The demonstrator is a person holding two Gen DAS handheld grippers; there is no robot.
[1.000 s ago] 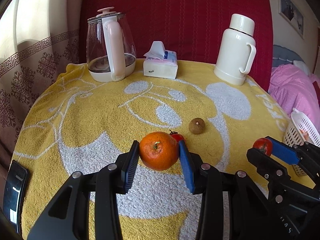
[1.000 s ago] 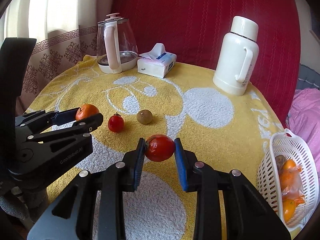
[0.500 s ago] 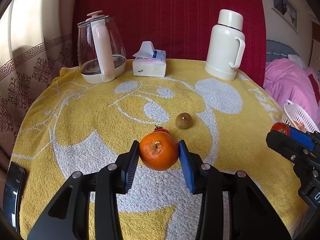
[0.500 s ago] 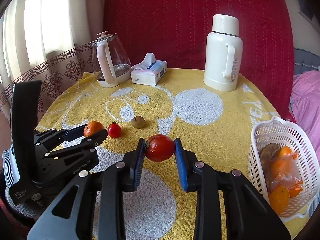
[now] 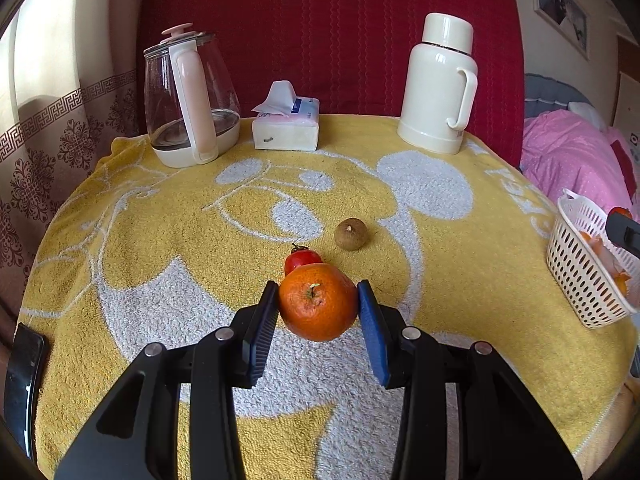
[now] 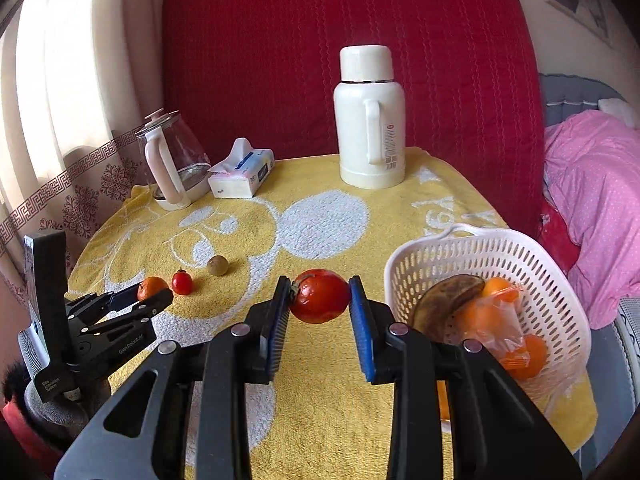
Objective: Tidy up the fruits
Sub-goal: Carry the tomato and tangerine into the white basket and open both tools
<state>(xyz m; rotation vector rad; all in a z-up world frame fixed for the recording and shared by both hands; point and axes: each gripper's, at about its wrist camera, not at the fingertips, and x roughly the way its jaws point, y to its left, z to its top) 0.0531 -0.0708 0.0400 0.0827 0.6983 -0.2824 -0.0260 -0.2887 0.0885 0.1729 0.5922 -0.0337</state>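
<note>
Yellow towel-covered table (image 6: 320, 184) before a red backdrop, white basket (image 6: 480, 248) at 3 o'clock.
The right gripper (image 6: 319, 300) is clamped on a tomato (image 6: 319, 295), probably soft and bruisable; the left gripper (image 5: 318, 307) pinches a firm mandarin (image 5: 318, 306) across its middle.

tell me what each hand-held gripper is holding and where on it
Left hand-held gripper: orange mandarin, pads on its two sides. Right hand-held gripper: red tomato, also clamped side to side.
</note>
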